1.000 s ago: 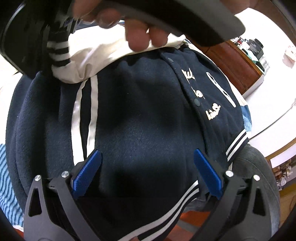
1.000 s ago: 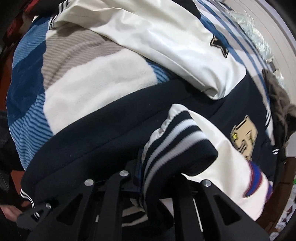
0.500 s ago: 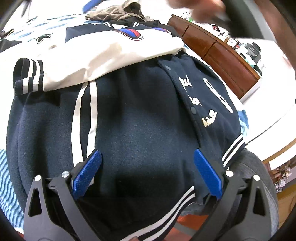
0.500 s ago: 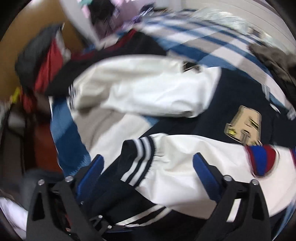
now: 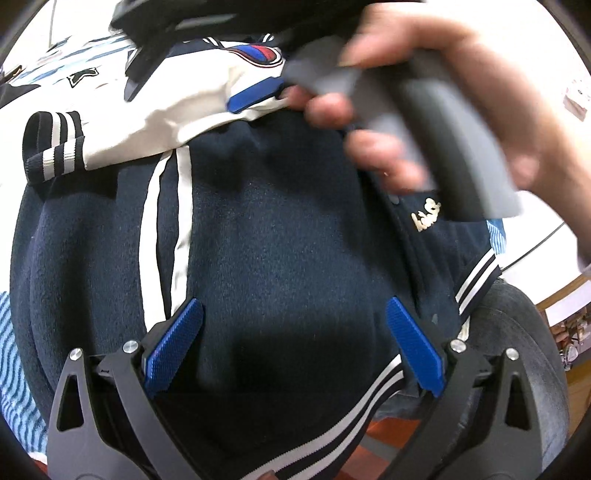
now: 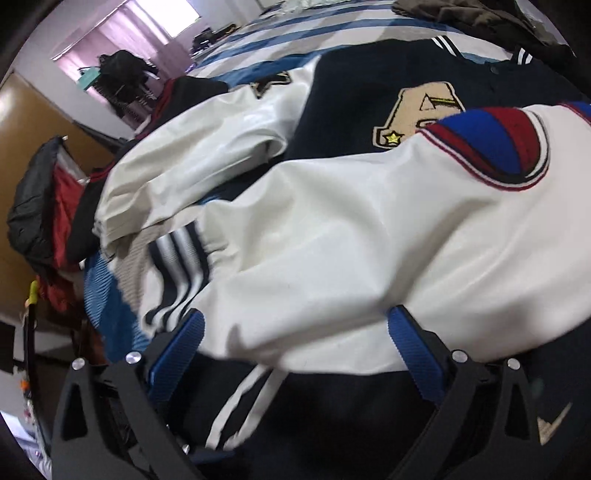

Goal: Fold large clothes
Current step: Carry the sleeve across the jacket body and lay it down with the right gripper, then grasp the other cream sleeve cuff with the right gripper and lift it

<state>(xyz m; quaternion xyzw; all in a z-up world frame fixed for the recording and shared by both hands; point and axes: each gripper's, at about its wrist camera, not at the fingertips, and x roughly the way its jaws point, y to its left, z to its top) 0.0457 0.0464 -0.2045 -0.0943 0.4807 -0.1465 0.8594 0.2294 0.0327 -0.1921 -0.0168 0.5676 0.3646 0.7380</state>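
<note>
A navy varsity jacket with white sleeves lies on a striped bedspread. One white sleeve, ending in a striped cuff, is folded across the navy body. My left gripper hovers open over the jacket's hem with nothing between its blue pads. In the right wrist view the same sleeve with its red and blue patch lies just beyond my right gripper, which stands wide open and empty. A hand holds the right gripper's body above the jacket in the left wrist view.
A blue, white and grey striped bedspread covers the bed. Red and black clothes are piled at the left edge. A brown garment lies at the far side. A wooden cabinet stands to the right, and a person's leg in grey jeans.
My right gripper let go of the striped cuff, opened wide, rolled and swung sideways. The white sleeve now lies folded across the jacket. The left gripper stayed still.
</note>
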